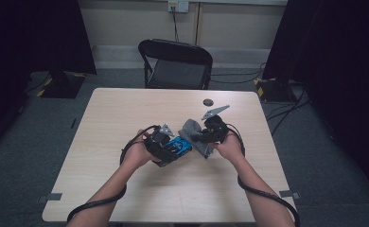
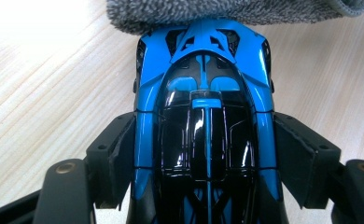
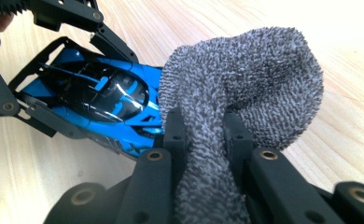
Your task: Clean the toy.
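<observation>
At left on the pale wood table (image 1: 126, 109): left gripper (image 1: 162, 147), held in the person's left hand (image 1: 136, 155), jaws clamped on the flanks of a blue-and-black toy car (image 2: 203, 126), lying just left of the table's middle. Seen along the left gripper view, pads pressed to both sides of the car, nose pointing away and tucked under the edge of a grey cloth (image 2: 227, 11). At centre, car and cloth touching, nothing else between the two grippers. To the right: right gripper (image 3: 203, 133), held in the right hand (image 1: 231, 147), jaws drawn narrow and pinching a fold of the cloth, the rest bulging up over the car's front end. Beyond the cloth, near the far edge, a small dark round disc (image 1: 207, 101), well apart from the work. Behind the table, a black folding chair (image 1: 175, 64); above it, a wall socket (image 1: 178, 5) with a cable hanging down. Dark curtains (image 1: 334, 56) at both sides, grey carpet (image 1: 45, 132) all around.
</observation>
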`<action>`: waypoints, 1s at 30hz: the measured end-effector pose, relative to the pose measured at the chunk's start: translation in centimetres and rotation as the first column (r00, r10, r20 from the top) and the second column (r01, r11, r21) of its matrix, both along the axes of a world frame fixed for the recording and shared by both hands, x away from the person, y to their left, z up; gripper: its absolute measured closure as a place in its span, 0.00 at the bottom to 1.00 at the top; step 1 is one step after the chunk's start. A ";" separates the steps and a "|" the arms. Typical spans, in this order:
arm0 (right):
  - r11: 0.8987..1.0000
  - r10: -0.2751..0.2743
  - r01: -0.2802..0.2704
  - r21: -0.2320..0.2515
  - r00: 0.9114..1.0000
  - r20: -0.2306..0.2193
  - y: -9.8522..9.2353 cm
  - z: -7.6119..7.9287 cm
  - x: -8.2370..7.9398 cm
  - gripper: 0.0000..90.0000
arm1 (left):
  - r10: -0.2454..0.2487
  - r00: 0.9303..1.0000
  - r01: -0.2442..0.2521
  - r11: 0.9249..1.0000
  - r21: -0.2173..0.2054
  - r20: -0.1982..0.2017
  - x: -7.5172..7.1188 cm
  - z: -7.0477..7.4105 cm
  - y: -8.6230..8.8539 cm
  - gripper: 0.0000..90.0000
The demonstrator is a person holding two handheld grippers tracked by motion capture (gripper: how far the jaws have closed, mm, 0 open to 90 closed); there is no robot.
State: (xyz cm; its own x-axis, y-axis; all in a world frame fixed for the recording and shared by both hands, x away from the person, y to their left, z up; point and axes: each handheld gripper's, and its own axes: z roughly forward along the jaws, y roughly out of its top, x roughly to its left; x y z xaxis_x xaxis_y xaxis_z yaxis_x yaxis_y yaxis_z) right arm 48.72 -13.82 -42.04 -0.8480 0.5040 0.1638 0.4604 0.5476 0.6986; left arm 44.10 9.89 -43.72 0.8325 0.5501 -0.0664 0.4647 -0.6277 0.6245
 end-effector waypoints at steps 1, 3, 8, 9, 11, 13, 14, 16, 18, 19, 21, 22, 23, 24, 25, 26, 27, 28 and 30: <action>1.000 -0.003 0.003 0.001 1.000 -0.001 0.0 0.0 0.0 0.85 | 0.002 1.000 -0.002 1.000 0.000 -0.002 0.0 0.0 0.1 0.31; 1.000 -0.008 0.008 0.004 1.000 0.000 -0.1 0.0 0.0 0.85 | 0.012 1.000 -0.012 1.000 -0.001 0.003 0.1 0.1 0.2 0.31; 1.000 -0.017 0.017 0.010 1.000 -0.009 -0.5 -0.2 -0.1 0.85 | 0.025 1.000 -0.025 1.000 0.001 0.007 0.4 0.2 0.6 0.31; 1.000 -0.018 0.019 0.012 1.000 -0.012 -0.6 -0.3 -0.1 0.85 | 0.032 0.999 -0.032 0.999 -0.003 0.001 0.5 0.2 0.7 0.31; 1.000 -0.021 0.022 0.018 1.000 -0.017 -0.7 -0.4 -0.3 0.85 | 0.040 0.999 -0.040 0.999 -0.004 -0.001 0.6 0.2 0.9 0.31; 1.000 -0.019 0.020 0.020 1.000 -0.018 -0.8 -0.6 -0.4 0.85 | 0.048 0.999 -0.048 0.999 -0.004 -0.003 0.8 0.1 1.0 0.31; 1.000 -0.020 0.020 0.019 1.000 -0.022 -0.8 -0.6 -0.5 0.85 | 0.053 0.999 -0.053 0.999 -0.003 -0.003 0.9 0.1 1.2 0.31; 1.000 -0.018 0.018 0.024 1.000 -0.020 -0.8 -0.7 -0.6 0.85 | 0.060 0.998 -0.060 0.998 -0.007 -0.008 1.0 0.1 1.3 0.31; 0.999 -0.018 0.019 0.029 1.000 -0.022 -0.9 -0.8 -0.7 0.85 | 0.067 0.998 -0.067 0.998 -0.006 -0.009 1.1 0.1 1.5 0.31; 0.999 -0.019 0.020 0.030 1.000 -0.024 -0.9 -0.8 -0.7 0.85 | 0.072 0.997 -0.073 0.997 -0.011 -0.010 1.1 0.0 1.5 0.31; 0.999 -0.019 0.020 0.026 1.000 -0.024 -1.0 -0.9 -0.8 0.85 | 0.078 0.997 -0.078 0.997 -0.012 -0.007 1.2 0.0 1.6 0.31; 0.999 -0.019 0.020 0.028 1.000 -0.024 -1.0 -0.9 -0.8 0.85 | 0.079 0.997 -0.079 0.997 -0.011 -0.007 1.2 0.0 1.7 0.31; 0.999 -0.022 0.023 0.025 0.999 -0.027 -1.1 -1.0 -0.9 0.85 | 0.083 0.996 -0.084 0.996 -0.014 -0.008 1.2 0.0 1.7 0.31; 0.999 -0.022 0.023 0.029 0.999 -0.030 -1.2 -1.1 -0.9 0.85 | 0.086 0.996 -0.086 0.996 -0.012 -0.006 1.2 0.0 1.7 0.31; 0.999 -0.023 0.024 0.031 0.999 -0.033 -1.2 -1.2 -0.9 0.85 | 0.088 0.996 -0.088 0.996 -0.011 -0.009 1.2 -0.1 1.8 0.31; 0.999 -0.024 0.025 0.032 0.999 -0.034 -1.2 -1.3 -1.0 0.85 | 0.090 0.996 -0.090 0.996 -0.013 -0.007 1.3 -0.1 1.8 0.31; 0.999 -0.023 0.024 0.033 0.999 -0.037 -1.3 -1.4 -1.0 0.85 | 0.093 0.996 -0.094 0.996 -0.014 -0.010 1.3 -0.1 1.9 0.31; 0.999 -0.023 0.025 0.032 0.999 -0.042 -1.2 -1.5 -1.1 0.85 | 0.094 0.996 -0.094 0.996 -0.014 -0.012 1.4 -0.1 1.9 0.31; 0.999 -0.020 0.021 0.032 0.999 -0.044 -1.2 -1.7 -1.2 0.85 | 0.100 0.995 -0.100 0.995 -0.017 -0.013 1.5 -0.2 2.0 0.31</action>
